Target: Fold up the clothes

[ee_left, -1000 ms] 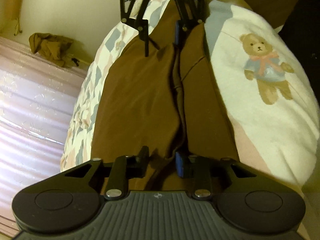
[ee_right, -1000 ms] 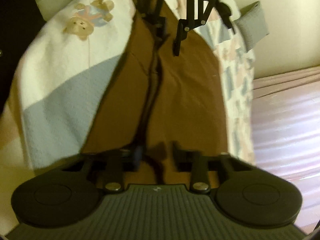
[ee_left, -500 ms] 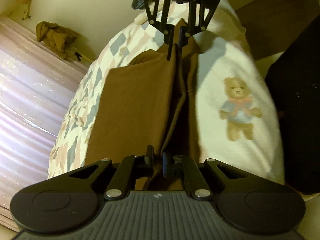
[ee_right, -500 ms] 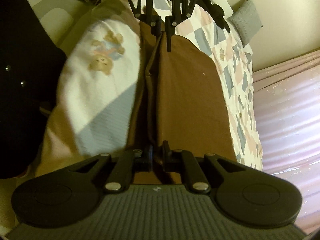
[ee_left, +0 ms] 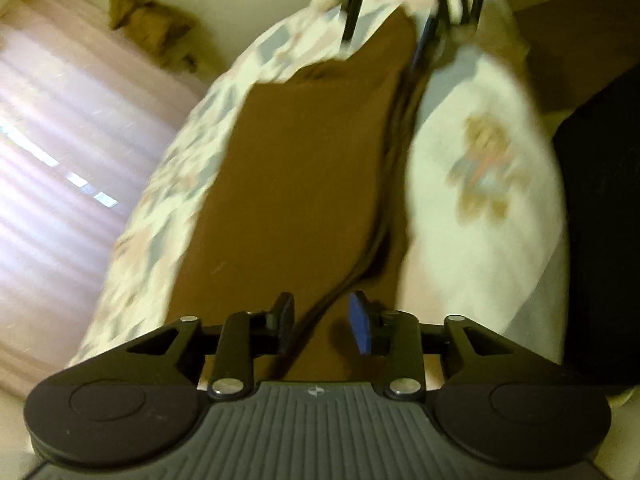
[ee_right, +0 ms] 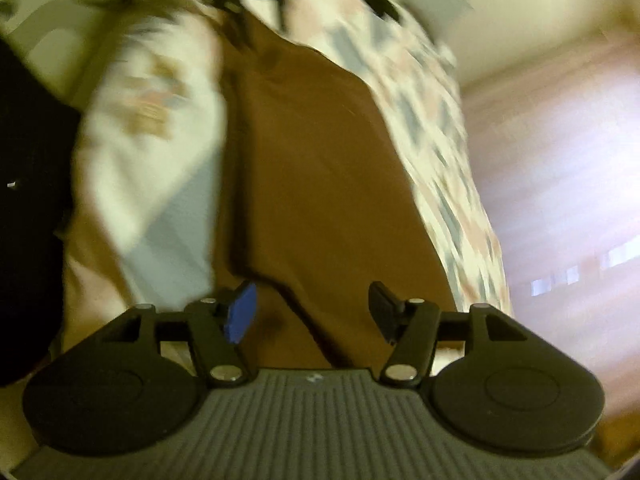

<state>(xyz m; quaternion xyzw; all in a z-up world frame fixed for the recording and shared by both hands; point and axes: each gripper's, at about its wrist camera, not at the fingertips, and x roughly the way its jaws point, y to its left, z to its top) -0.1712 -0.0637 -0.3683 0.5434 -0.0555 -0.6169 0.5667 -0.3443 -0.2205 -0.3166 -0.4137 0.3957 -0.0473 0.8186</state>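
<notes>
A brown garment (ee_left: pixel 304 168) lies folded lengthwise on the bed, with a dark fold line along its right side. In the left wrist view my left gripper (ee_left: pixel 322 320) sits over its near end with jaws opening; the fold edge runs between the fingertips (ee_left: pixel 360 322), but the pads do not press on it. My right gripper (ee_right: pixel 312 312) is over the opposite end of the garment (ee_right: pixel 328 168), its jaws also opening and standing wide above the cloth. Each gripper shows, blurred, at the top of the other's view: the right gripper (ee_left: pixel 384 20) and the left gripper (ee_right: pixel 256 12).
A white blanket with a teddy bear print (ee_left: pixel 480 168) lies beside the garment, and a patchwork quilt (ee_left: pixel 192 160) on its other side. Crumpled brown clothing (ee_left: pixel 148 24) sits by the wall. A pink striped surface (ee_left: pixel 60 140) and a black object (ee_left: pixel 600 220) flank the bed.
Both grippers were shut on the garment's fold edge half a second ago; now their jaws stand apart and the cloth lies loose. Both views have rolled and risen slightly.
</notes>
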